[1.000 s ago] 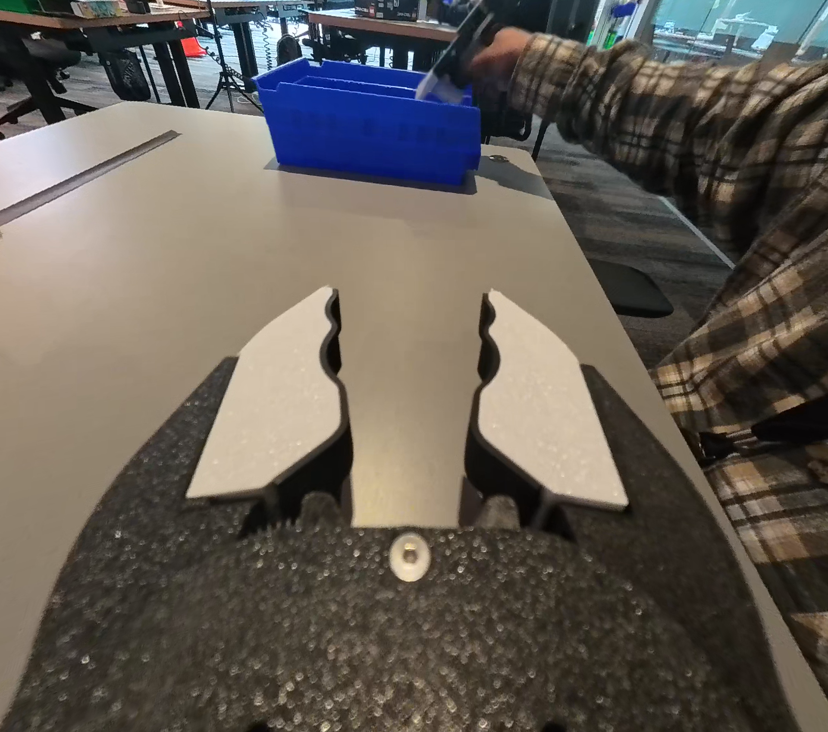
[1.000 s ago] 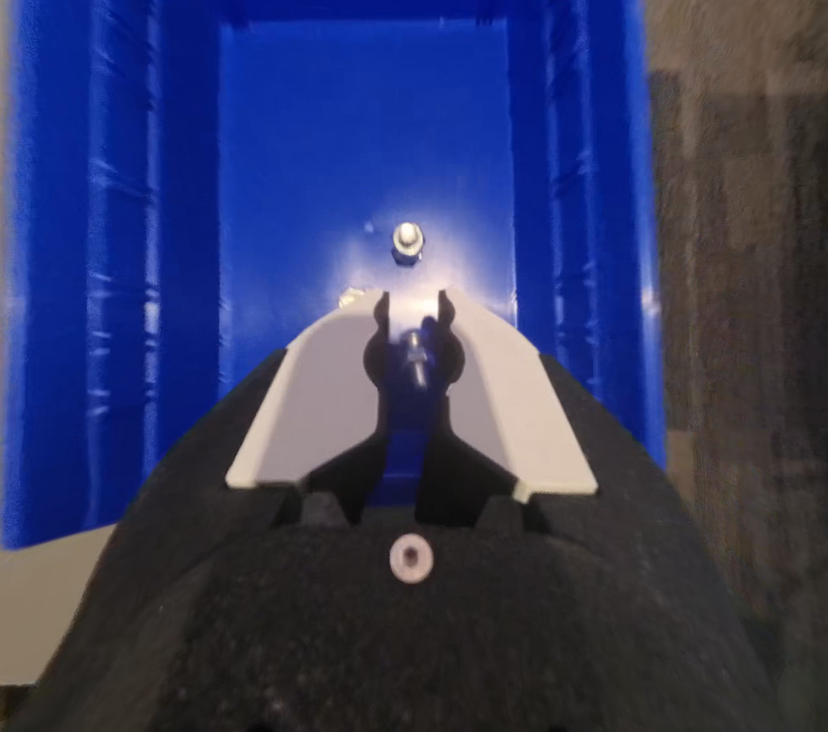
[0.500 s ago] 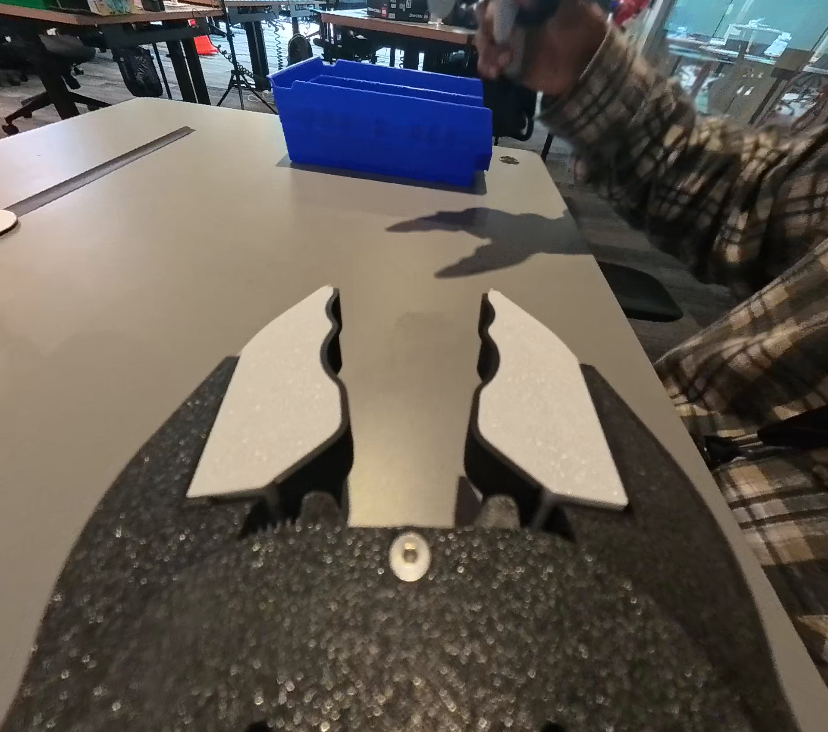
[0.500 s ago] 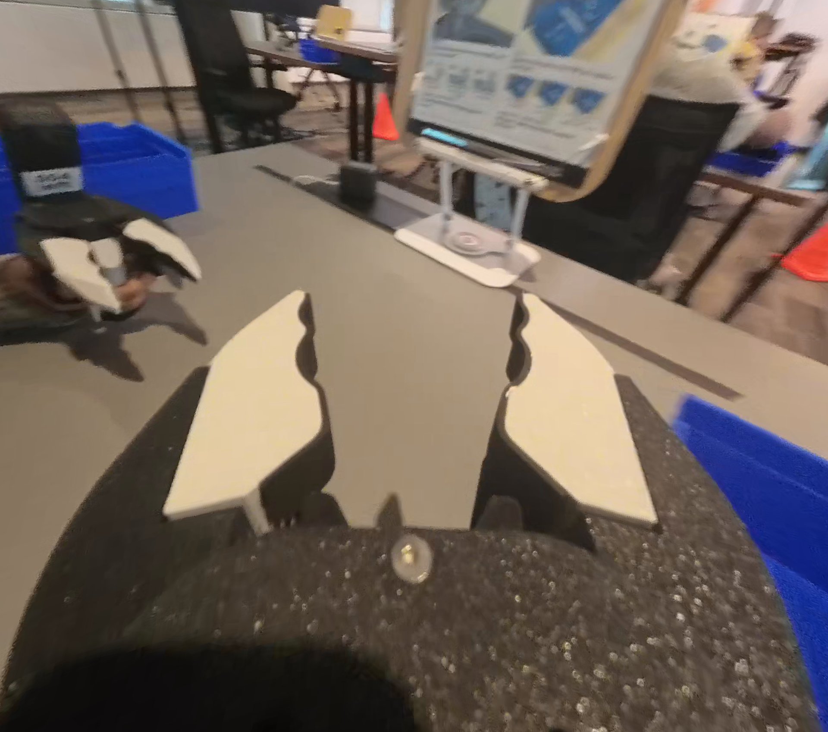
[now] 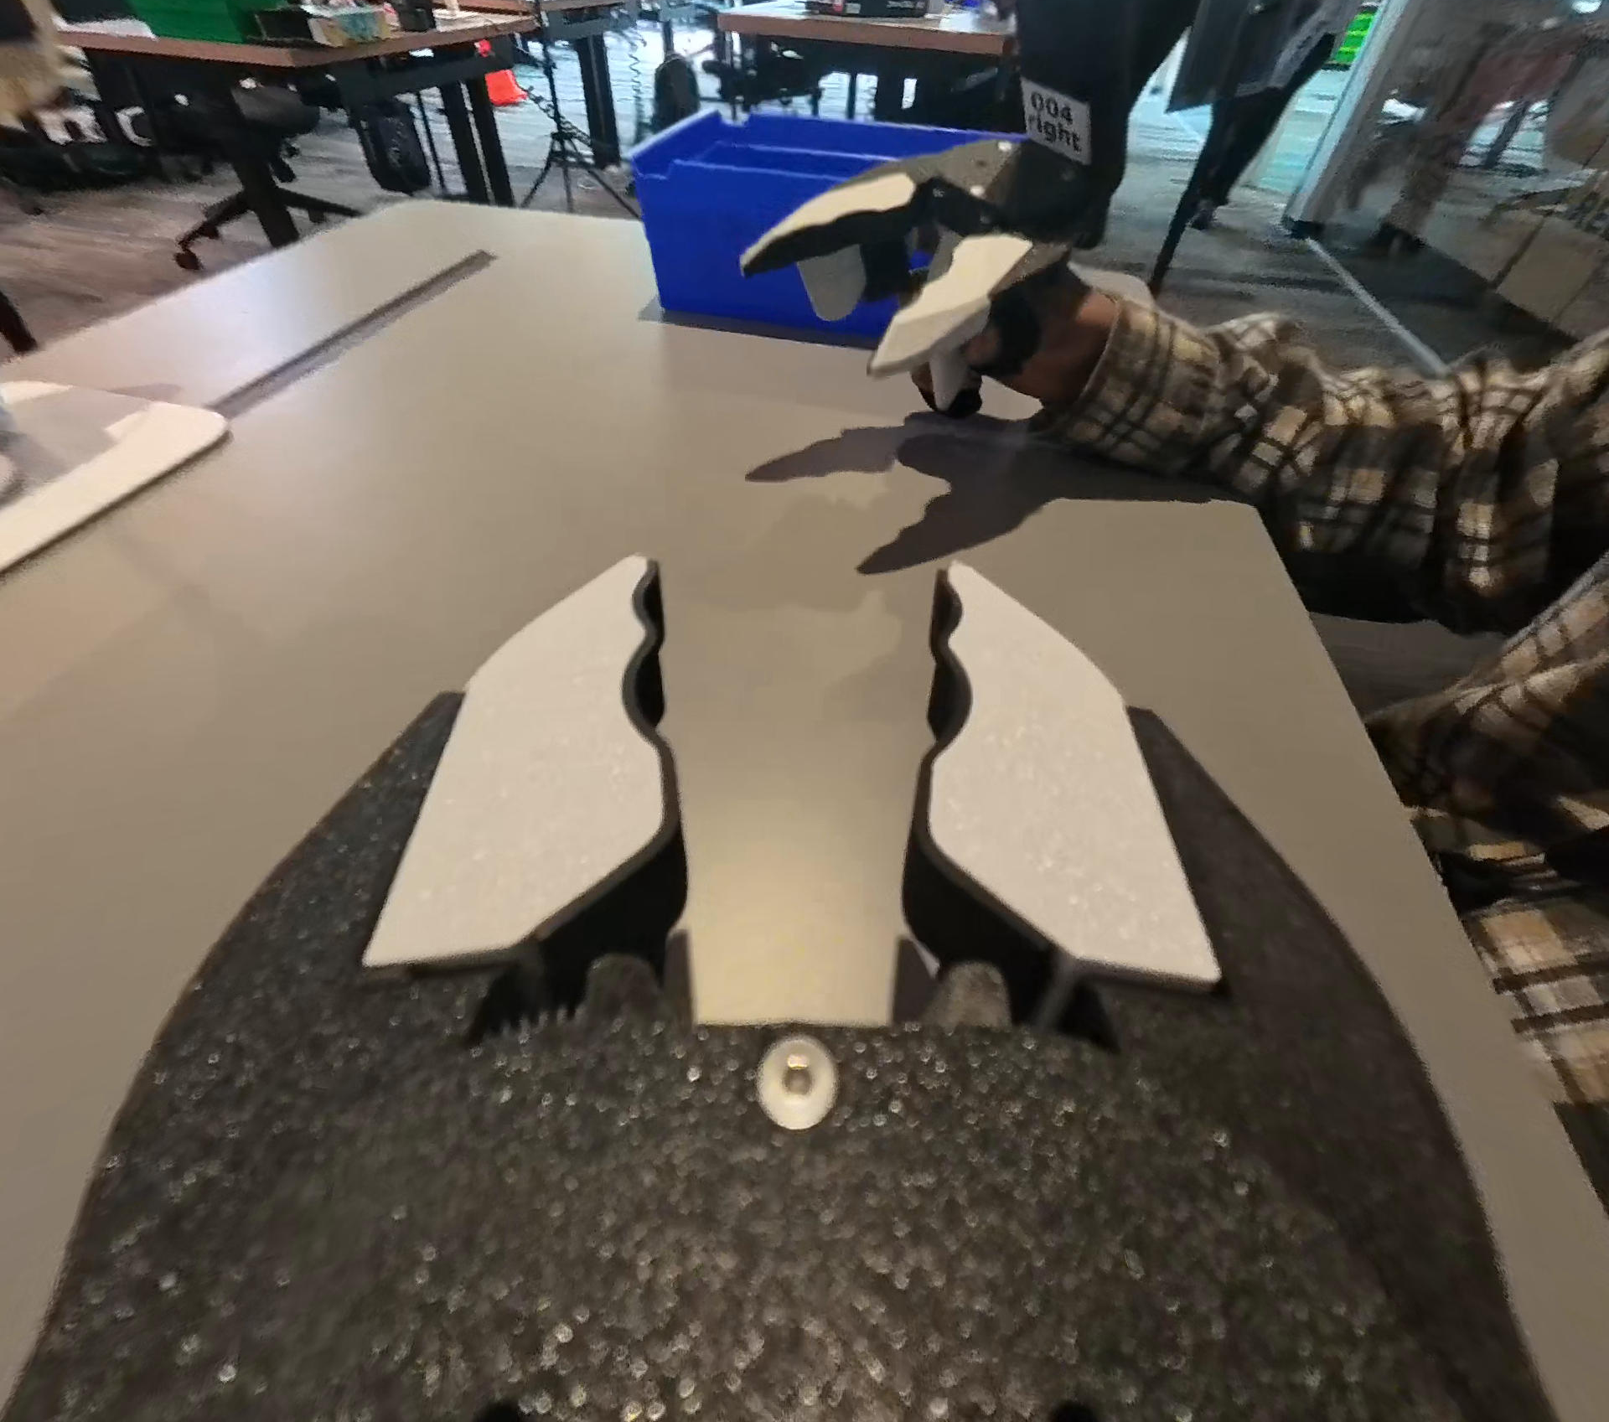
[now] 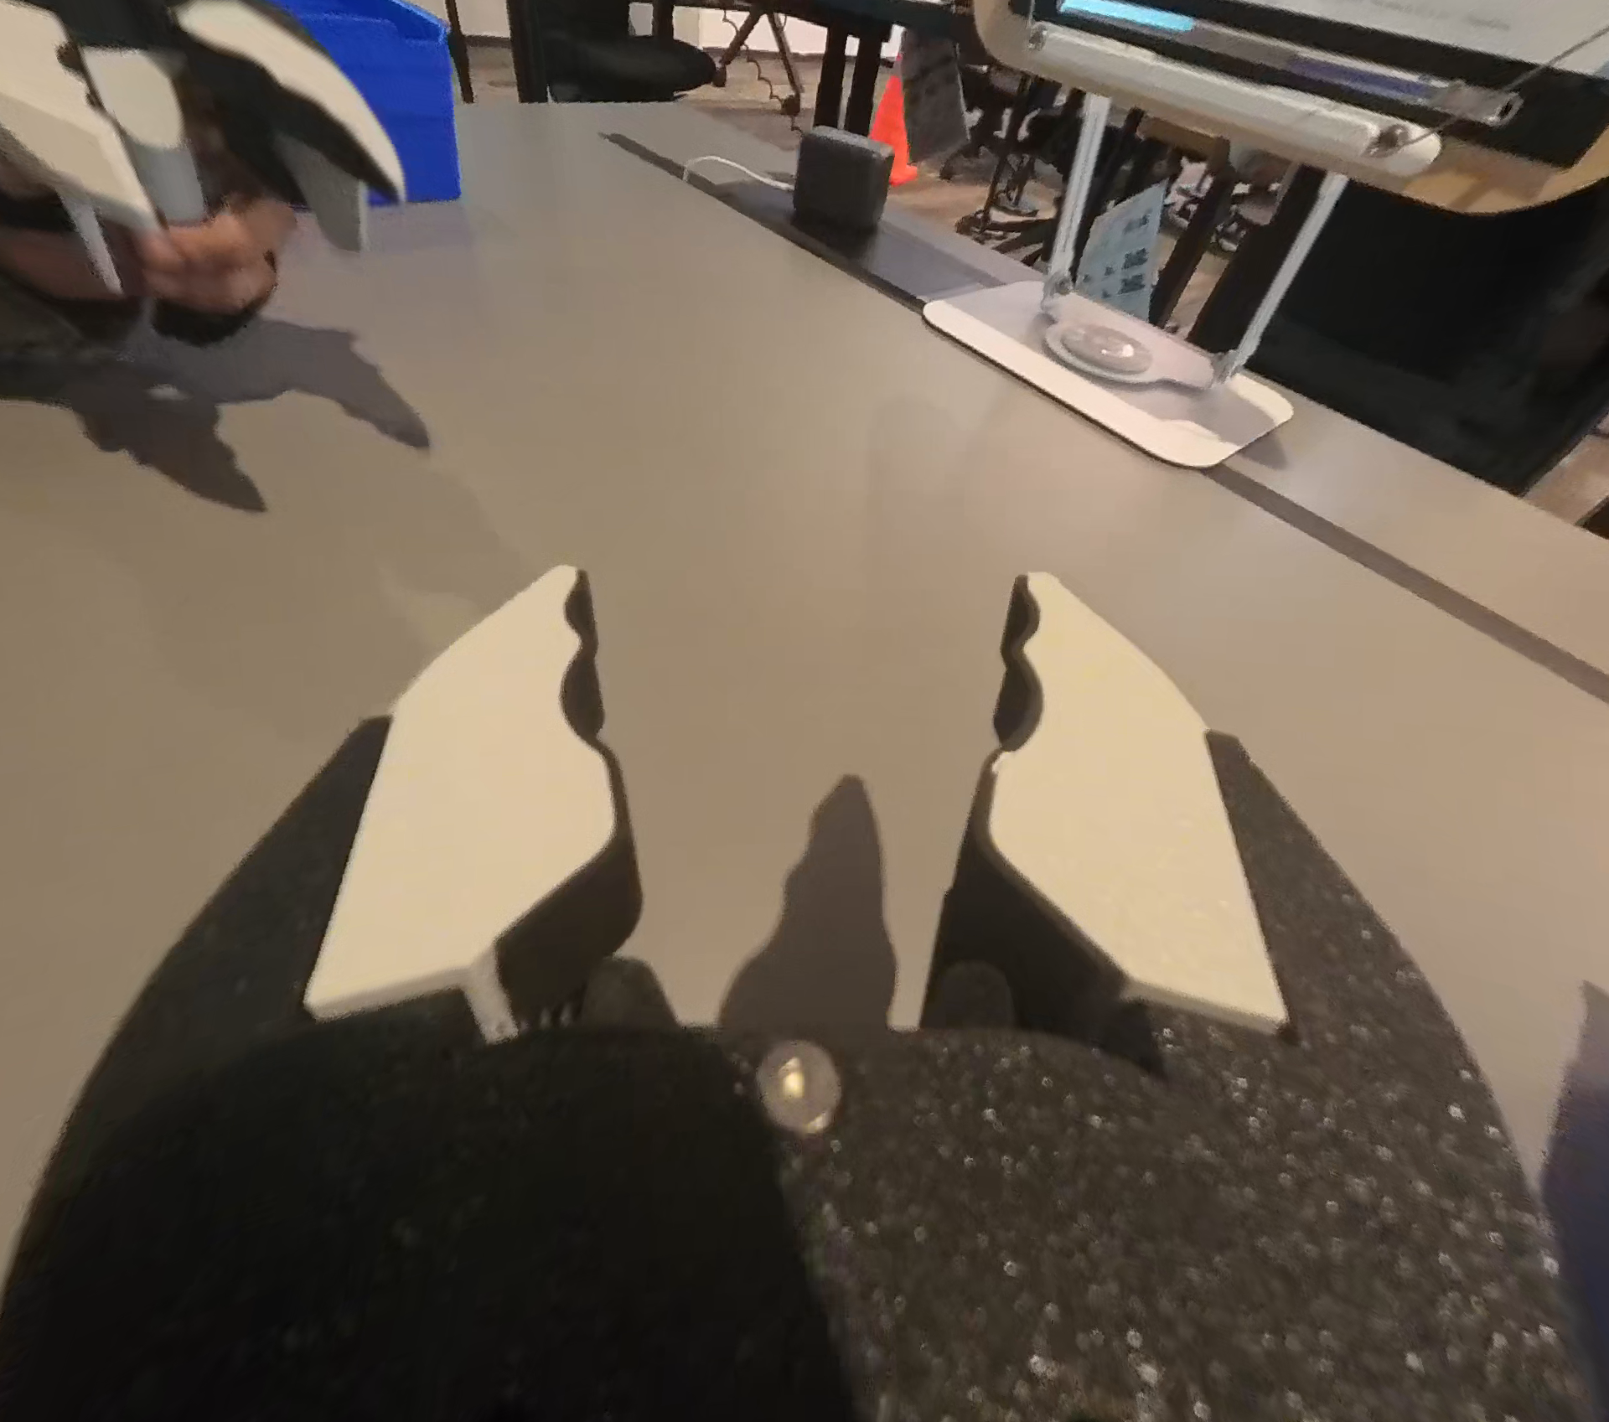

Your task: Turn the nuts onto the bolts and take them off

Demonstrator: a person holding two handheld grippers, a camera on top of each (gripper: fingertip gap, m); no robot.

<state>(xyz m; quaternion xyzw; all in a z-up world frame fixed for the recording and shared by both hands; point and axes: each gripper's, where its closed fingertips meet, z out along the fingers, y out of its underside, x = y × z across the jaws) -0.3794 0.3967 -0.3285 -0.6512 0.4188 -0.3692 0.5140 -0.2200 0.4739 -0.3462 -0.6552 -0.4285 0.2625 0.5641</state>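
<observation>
The grey desk (image 5: 435,510) carries a blue bin (image 5: 731,248) at its far edge — its inside is hidden from both views, so no nuts or bolts can be seen anywhere. A white-based display stand (image 6: 1123,388) sits at the desk's right in the right wrist view. The left claw (image 5: 794,588) and right claw (image 6: 797,588) both hover low over bare desk, fingers apart and holding nothing — the right claw lies near the bin.

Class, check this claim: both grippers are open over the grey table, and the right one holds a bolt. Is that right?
Not quite. The right gripper holds nothing; the right wrist view shows only bare grey table between its fingers. The left gripper is likewise open.
</observation>
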